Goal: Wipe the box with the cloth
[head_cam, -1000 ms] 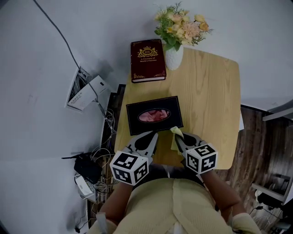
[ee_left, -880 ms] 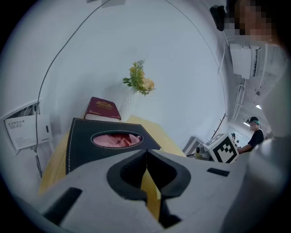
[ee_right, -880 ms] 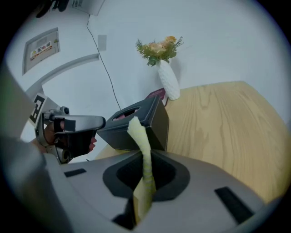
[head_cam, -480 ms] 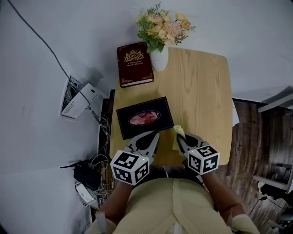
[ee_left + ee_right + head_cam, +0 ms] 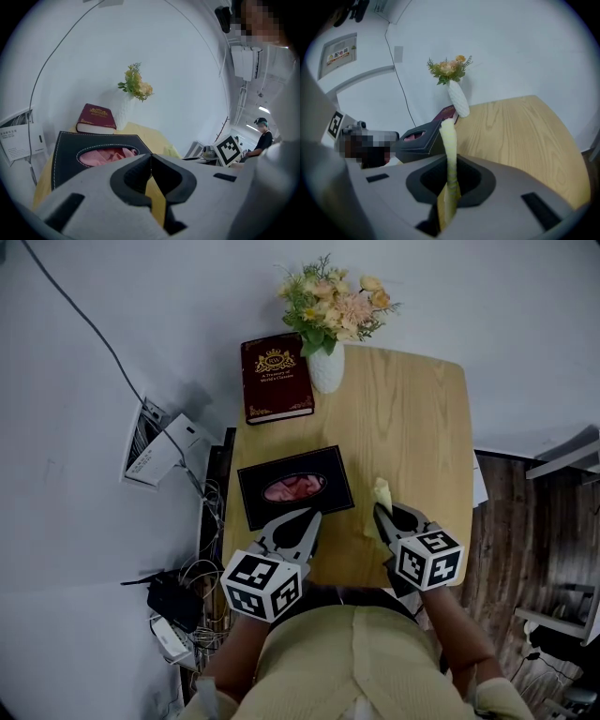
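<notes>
My right gripper's (image 5: 451,160) jaws are clamped on the yellow cloth (image 5: 450,140). A narrow fold of it stands up out of the pinch, and very little hangs free. My left gripper's (image 5: 151,158) jaws are pressed together with nothing between them. They point at the near edge of the black box (image 5: 68,159), close to it but, as far as I can tell, not touching.

From the head view, the cloth (image 5: 382,491) is off the box (image 5: 323,465), just beside its near right corner and above the bare table (image 5: 412,418). So I judge that the wipe has not started and the step in hand is bringing the cloth onto the lid.

To do that well, I should carry the right gripper (image 5: 384,514) left over the lid. Then I should tip it down so the free fold lies flat on the leather, not poking at it edge-on. My strokes should run along the black border and skirt the oval opening, since the pink tissue (image 5: 294,487) there would probably snag and pull out.

The box looks light and may slide on the smooth wood. The left gripper (image 5: 306,521) could press down on the near rim to steady it. Short strokes toward me would keep the push away from the book (image 5: 275,378) and the vase (image 5: 326,368) behind the box.
</notes>
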`<state>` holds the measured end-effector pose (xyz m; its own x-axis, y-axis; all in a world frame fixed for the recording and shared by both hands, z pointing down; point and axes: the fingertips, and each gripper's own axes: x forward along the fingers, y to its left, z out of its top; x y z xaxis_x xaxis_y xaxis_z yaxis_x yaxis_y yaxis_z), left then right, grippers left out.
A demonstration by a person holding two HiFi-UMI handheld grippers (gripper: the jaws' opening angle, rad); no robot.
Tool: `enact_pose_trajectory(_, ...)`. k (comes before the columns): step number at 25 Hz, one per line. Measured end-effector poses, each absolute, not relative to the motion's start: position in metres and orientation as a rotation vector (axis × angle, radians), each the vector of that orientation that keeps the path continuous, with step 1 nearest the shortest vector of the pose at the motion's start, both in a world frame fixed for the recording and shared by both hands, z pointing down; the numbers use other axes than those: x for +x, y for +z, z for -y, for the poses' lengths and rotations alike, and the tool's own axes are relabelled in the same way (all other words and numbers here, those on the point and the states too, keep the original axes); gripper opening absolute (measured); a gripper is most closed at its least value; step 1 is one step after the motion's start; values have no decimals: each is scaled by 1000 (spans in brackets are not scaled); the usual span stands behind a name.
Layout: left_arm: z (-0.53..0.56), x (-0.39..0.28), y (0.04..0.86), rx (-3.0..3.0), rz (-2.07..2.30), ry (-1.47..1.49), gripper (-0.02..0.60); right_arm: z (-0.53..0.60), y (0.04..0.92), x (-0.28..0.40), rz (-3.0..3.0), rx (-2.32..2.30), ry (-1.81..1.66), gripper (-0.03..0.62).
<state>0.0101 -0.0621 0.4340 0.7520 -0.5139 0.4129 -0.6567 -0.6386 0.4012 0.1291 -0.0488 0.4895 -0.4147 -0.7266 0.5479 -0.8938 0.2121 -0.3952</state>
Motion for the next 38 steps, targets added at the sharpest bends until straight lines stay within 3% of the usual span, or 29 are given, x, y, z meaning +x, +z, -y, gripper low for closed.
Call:
enact_pose_trajectory(21, 97, -26, 432, 2283, 1147, 325, 21, 142, 485, 109, 2384, 1360, 910, 41)
enact_pose_trajectory(38, 111, -29, 431, 2254, 1156, 347, 21, 155, 500, 89, 2455, 1223, 916, 41)
